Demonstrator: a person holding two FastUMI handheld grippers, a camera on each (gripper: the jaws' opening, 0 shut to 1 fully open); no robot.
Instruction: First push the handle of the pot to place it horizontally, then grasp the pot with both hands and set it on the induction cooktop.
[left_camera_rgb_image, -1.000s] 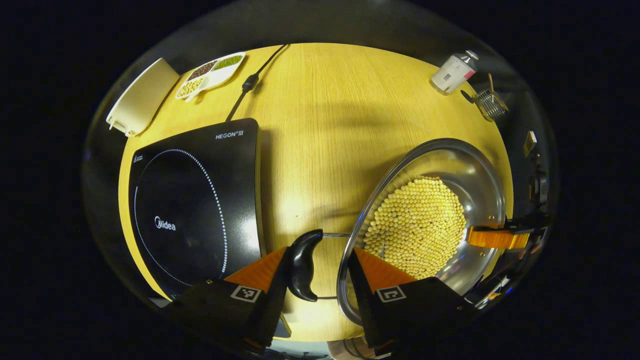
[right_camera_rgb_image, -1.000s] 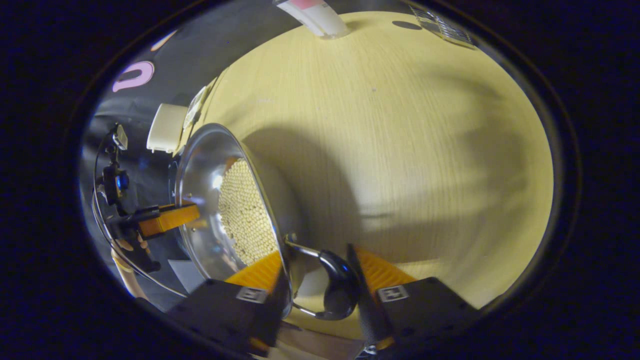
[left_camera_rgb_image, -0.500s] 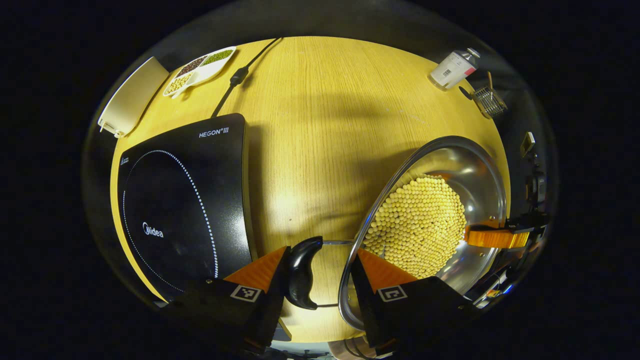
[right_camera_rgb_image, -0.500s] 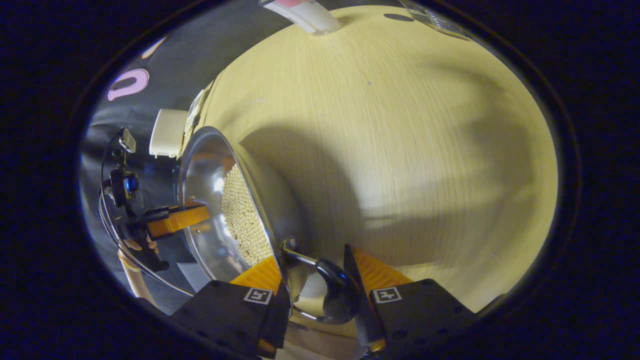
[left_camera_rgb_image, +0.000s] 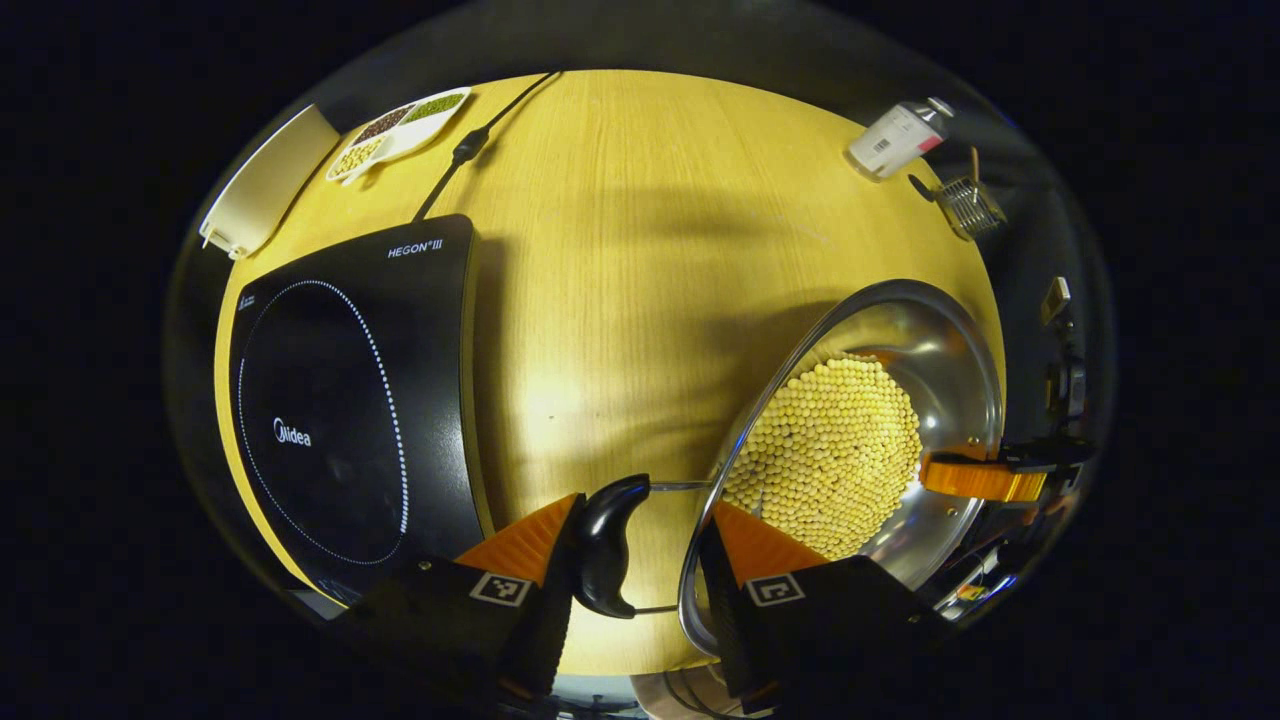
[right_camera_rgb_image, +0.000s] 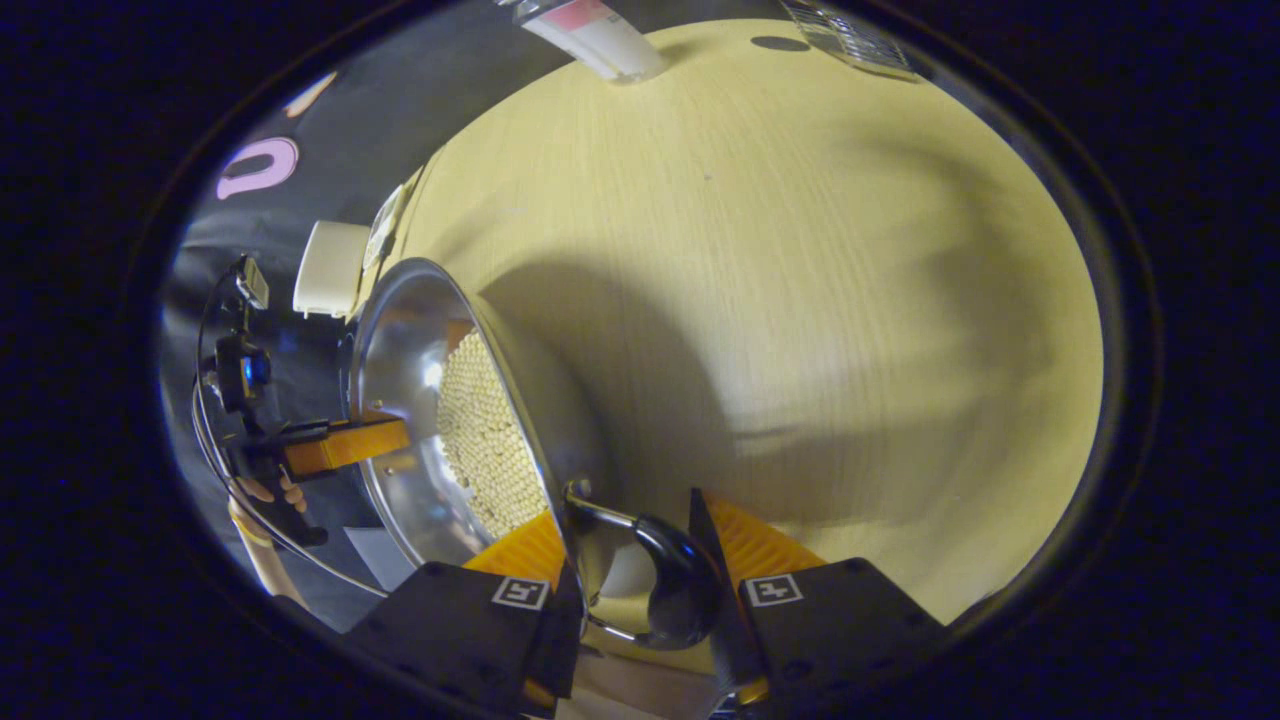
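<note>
Pot (left_camera_rgb_image: 880, 400) first: it hangs above the bench (left_camera_rgb_image: 620, 300), lifted and tilted, with the induction cooktop (left_camera_rgb_image: 340, 400) well off to one side of it, and it has not reached that plate. You hold it this way because one pot loaded with pale beans (left_camera_rgb_image: 830, 455) needs support at both ends. It has two black side handles, one for each of your two tongs. Your left tongs (left_camera_rgb_image: 640, 540) straddle the handle (left_camera_rgb_image: 603, 545) on the pot's cooktop side, one finger inside the rim, and appear closed on that handle. Your right tongs (right_camera_rgb_image: 625, 575) do the same with the opposite handle (right_camera_rgb_image: 680, 590), on the pot's far side from the cooktop, gripping it. Beyond the pot, at the bench's far edge, stand one bottle (left_camera_rgb_image: 893, 140) and one small wire basket (left_camera_rgb_image: 968, 203).
</note>
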